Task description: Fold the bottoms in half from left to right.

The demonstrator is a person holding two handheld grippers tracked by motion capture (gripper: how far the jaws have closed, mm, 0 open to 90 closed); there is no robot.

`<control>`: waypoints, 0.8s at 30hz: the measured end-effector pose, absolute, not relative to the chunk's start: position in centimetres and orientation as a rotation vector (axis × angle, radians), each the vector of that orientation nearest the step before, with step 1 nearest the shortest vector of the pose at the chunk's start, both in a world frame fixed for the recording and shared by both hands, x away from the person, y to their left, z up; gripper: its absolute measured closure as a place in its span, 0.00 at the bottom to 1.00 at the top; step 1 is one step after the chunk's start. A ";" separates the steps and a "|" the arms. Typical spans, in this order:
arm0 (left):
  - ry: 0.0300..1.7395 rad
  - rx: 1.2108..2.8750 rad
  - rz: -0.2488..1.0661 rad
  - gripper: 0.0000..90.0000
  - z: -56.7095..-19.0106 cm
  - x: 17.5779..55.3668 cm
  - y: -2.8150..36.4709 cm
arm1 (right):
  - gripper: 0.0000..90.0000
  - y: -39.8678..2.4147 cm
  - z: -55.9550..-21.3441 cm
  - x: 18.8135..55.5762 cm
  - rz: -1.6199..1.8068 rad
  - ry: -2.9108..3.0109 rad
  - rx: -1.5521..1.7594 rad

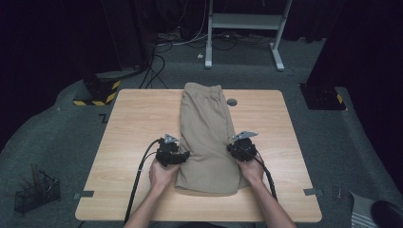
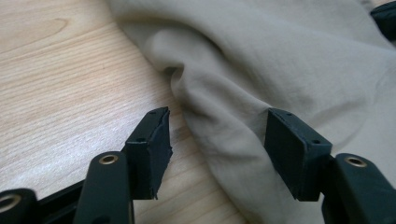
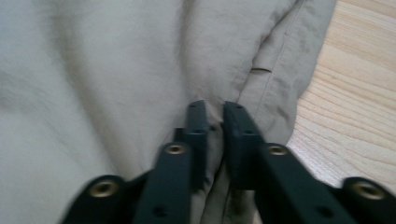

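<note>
On the wooden table (image 1: 133, 123), lengthwise down its middle, lie the folded khaki shorts (image 1: 206, 137), waistband at the far end and hems toward the near edge where my forearms come in. At the left edge of the cloth sits my left gripper (image 1: 183, 155); seen along its own jaws (image 2: 217, 140), they stand spread apart, one pad (image 2: 152, 144) over bare wood just beside the fabric, the other (image 2: 292, 149) against a raised fold of the shorts (image 2: 280, 70), so the edge of the cloth lies between them without being pressed from both sides. At the right edge sits my right gripper (image 1: 234, 148); its own view (image 3: 215, 121) shows the jaws drawn nearly together, pinching a narrow ridge of the fabric (image 3: 116, 70) close to a stitched seam, with the table (image 3: 355, 93) showing just to the right of the cloth. A small grey disc (image 1: 232, 101) is set in the tabletop beside the waistband, at the far right.
</note>
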State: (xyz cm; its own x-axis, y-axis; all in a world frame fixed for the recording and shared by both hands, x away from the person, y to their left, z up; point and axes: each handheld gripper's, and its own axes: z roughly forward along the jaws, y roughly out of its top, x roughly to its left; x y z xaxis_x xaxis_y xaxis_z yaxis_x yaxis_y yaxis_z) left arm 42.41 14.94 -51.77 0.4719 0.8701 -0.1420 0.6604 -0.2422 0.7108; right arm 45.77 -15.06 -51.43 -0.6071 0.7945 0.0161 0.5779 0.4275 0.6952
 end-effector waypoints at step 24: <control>1.242 2.029 0.377 0.42 -51.7 39.0 15.5 | 0.96 -17.0 -51.7 43.0 0.952 2.345 1.149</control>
